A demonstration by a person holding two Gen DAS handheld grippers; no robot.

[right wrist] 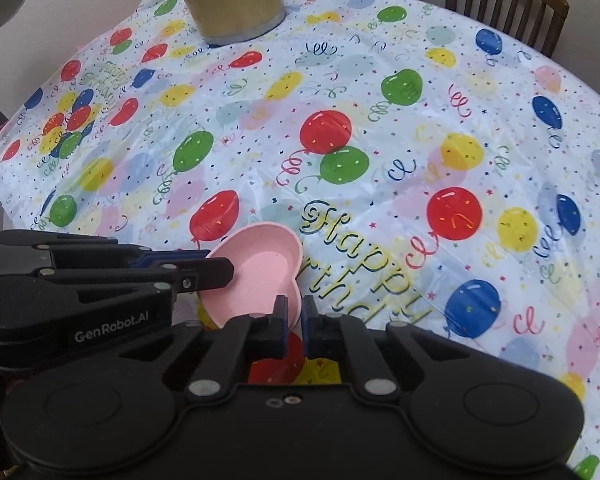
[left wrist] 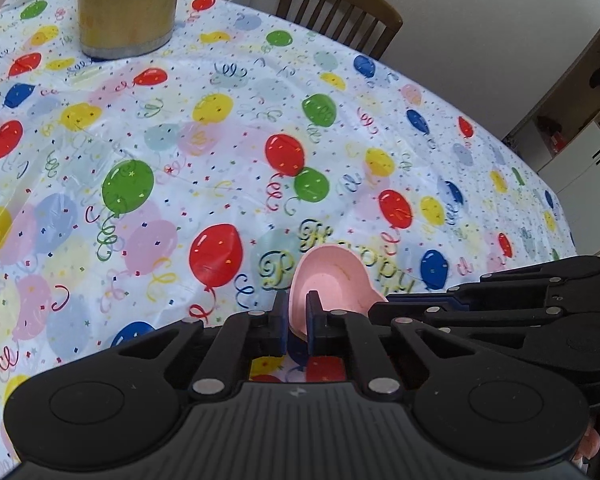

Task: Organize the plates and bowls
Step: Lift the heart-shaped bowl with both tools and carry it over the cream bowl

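- Left wrist view: the left gripper [left wrist: 297, 314] is clamped on the near rim of a pink heart-shaped bowl [left wrist: 334, 276], one finger inside it and one outside. The bowl sits over the balloon-print tablecloth [left wrist: 204, 152]. The right gripper [left wrist: 380, 307] meets the bowl's right edge.
- Left wrist view: a gold container [left wrist: 126, 4] stands far left; a wooden chair [left wrist: 340, 10] is behind the table.
- Right wrist view: the right gripper [right wrist: 296, 314] is closed on the bowl's [right wrist: 256, 276] rim at its near point. The left gripper [right wrist: 220, 268] grips the bowl's left edge.

Both views are bright and evenly lit, with soft white glare across the glossy tablecloth [left wrist: 228, 148]. Fisheye bending curves its far edge, corners darken, and fine detail looks slightly soft.
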